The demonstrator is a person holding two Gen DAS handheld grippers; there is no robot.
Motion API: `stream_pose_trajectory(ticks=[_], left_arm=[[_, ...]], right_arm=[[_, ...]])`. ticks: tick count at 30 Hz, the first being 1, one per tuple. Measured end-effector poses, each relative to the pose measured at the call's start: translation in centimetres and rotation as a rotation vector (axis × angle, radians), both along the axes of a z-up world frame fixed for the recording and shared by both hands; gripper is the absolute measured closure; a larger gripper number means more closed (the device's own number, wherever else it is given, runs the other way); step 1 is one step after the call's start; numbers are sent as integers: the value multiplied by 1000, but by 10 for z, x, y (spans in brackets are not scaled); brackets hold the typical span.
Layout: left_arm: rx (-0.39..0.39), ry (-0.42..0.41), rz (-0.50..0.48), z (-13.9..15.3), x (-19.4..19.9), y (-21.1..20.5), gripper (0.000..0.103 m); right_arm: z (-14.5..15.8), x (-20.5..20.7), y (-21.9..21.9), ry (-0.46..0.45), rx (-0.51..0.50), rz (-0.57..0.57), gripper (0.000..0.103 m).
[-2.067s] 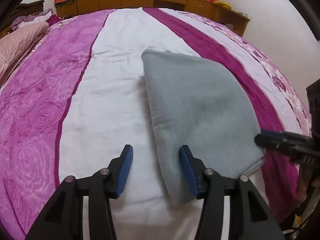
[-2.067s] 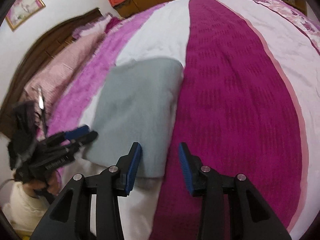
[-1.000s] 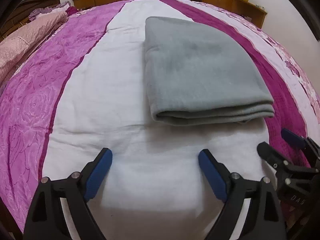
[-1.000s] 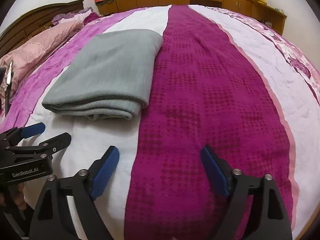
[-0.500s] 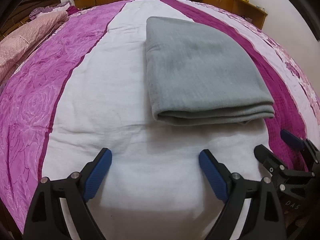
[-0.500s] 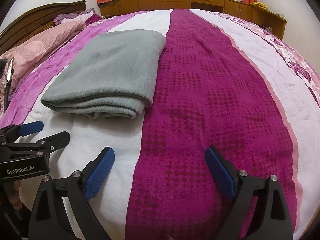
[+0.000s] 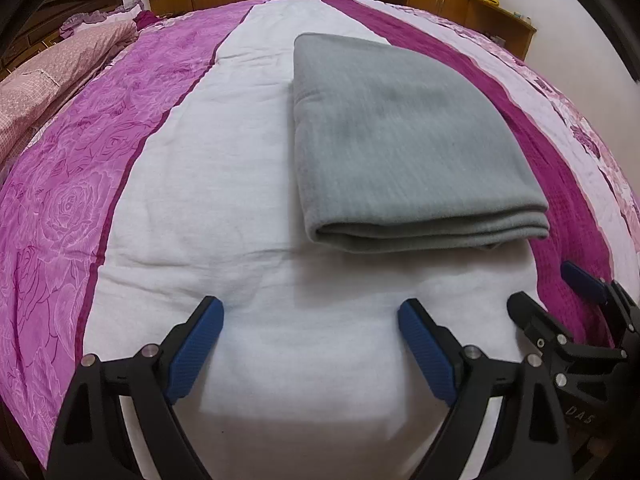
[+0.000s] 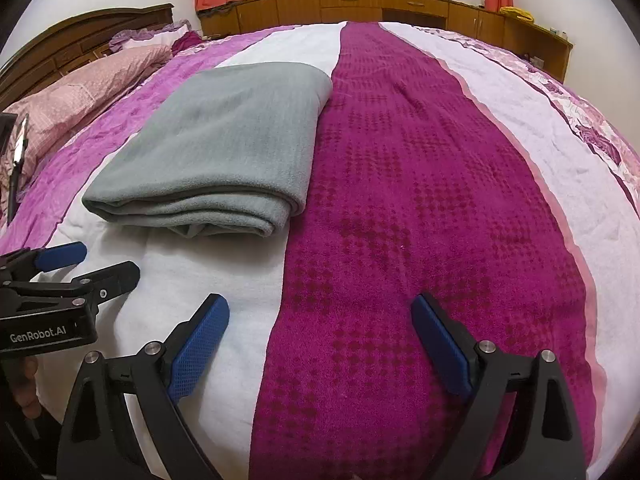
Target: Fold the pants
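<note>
**Pants folded, both my grippers wide and empty**

Left wrist view: my left gripper (image 7: 310, 330) is spread wide, blue pads (image 7: 194, 354) holding nothing, hovering over the white stripe of the bedspread (image 7: 224, 184). The grey pants (image 7: 404, 148) lie ahead as a folded rectangle, layered edge toward me, apart from my fingers. My right gripper (image 7: 554, 294) shows at lower right, jaws parted.

Right wrist view: my right gripper (image 8: 320, 334) is wide open, empty, above the magenta stripe. Pants (image 8: 232, 148) sit ahead-left, on the white stripe, right edge along the magenta. Left gripper (image 8: 96, 262) at far left, parted, empty.
</note>
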State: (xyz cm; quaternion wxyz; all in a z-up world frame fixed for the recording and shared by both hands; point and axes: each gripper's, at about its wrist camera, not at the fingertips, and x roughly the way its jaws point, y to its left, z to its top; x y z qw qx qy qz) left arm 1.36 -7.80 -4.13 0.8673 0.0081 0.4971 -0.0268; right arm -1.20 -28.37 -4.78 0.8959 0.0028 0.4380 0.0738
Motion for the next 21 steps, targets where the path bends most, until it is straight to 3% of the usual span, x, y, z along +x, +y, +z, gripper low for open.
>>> stream_pose_trajectory(ticks=[21], left_arm=[[1, 3, 2, 0, 0, 1, 11]], right_arm=[[1, -2, 1, -5, -6, -1, 14]])
